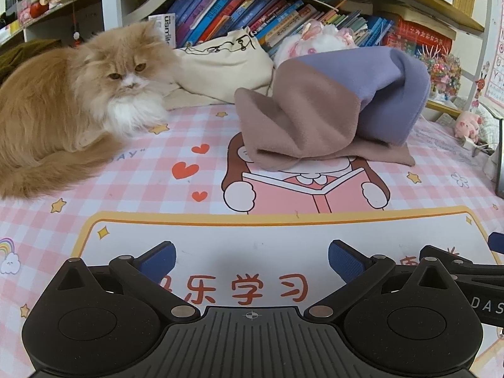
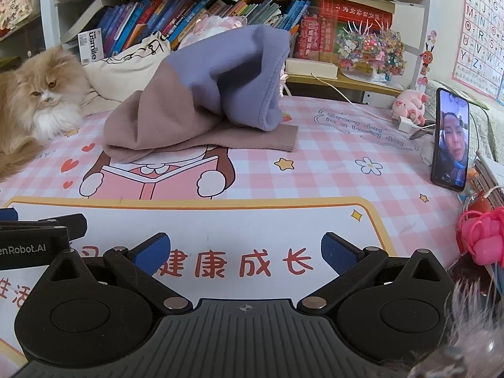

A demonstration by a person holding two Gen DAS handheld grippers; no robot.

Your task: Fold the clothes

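Pink checked worktop below bookshelves carries a heaped brown-and-purple garment beside a ginger cat, well ahead of the left tool and right tool, both spread wide and empty.

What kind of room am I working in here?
Most likely a child's study desk at home: a packed bookshelf behind, a pink cartoon desk mat, an alphabet chart on the wall. A cat sits beside the garment.

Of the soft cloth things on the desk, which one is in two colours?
The garment in the middle of the desk mat: its upper part is purple, its lower part brown. The cloth bag behind it, by the cat, is plain cream with line drawings.
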